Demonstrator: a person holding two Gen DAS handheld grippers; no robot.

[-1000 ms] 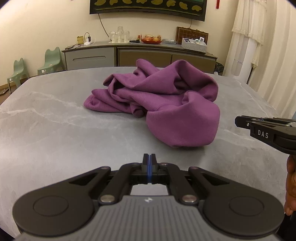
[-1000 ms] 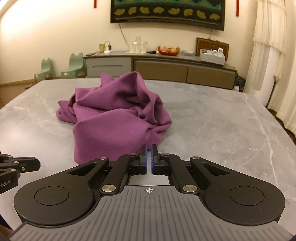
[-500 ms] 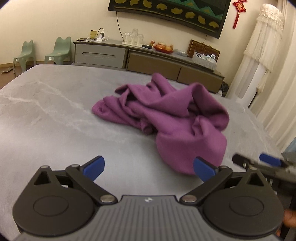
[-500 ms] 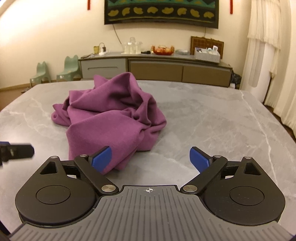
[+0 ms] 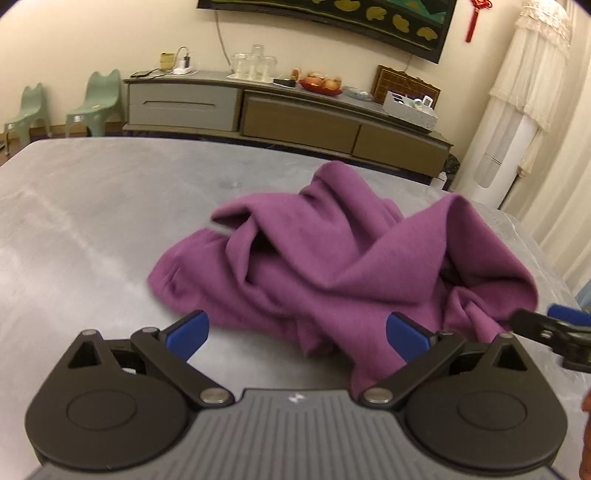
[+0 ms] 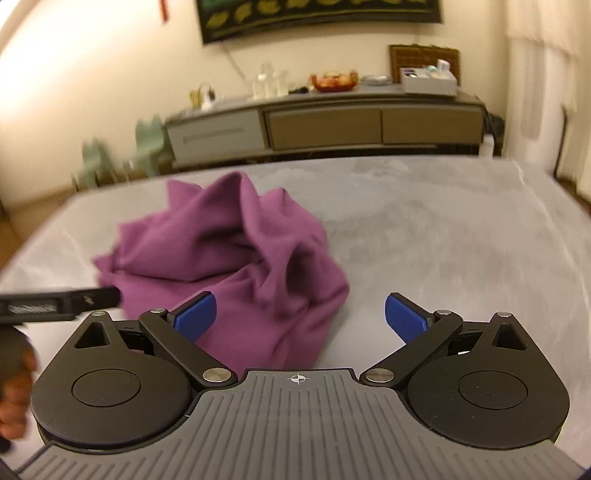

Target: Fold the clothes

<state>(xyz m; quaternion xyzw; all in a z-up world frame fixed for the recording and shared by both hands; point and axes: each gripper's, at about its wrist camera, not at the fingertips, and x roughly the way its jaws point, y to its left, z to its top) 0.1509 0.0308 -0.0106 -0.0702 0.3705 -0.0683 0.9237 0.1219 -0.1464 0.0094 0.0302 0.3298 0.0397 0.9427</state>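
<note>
Underneath everything, a grey marbled table (image 5: 92,206) is filling both views, and beyond it a long low sideboard (image 5: 295,118) is standing against a cream wall at twelve o'clock. Two pale green chairs (image 5: 96,99) are sitting at ten o'clock in the left wrist view, a dark wall hanging (image 5: 332,14) is running along the top, and white curtains (image 5: 532,74) are hanging at two o'clock. Glassware and a red fruit bowl (image 6: 334,81) are resting on the sideboard.

The crumpled purple garment (image 5: 332,266) is lying in a heap on the table, just ahead of the left gripper (image 5: 295,332), whose jaws are standing wide apart and holding nothing. The right gripper (image 6: 299,317) is likewise gaping wide and empty, with the cloth at its eleven o'clock.

Motion blur is softening the right wrist view, and each gripper is only partly showing at the other view's edge.
</note>
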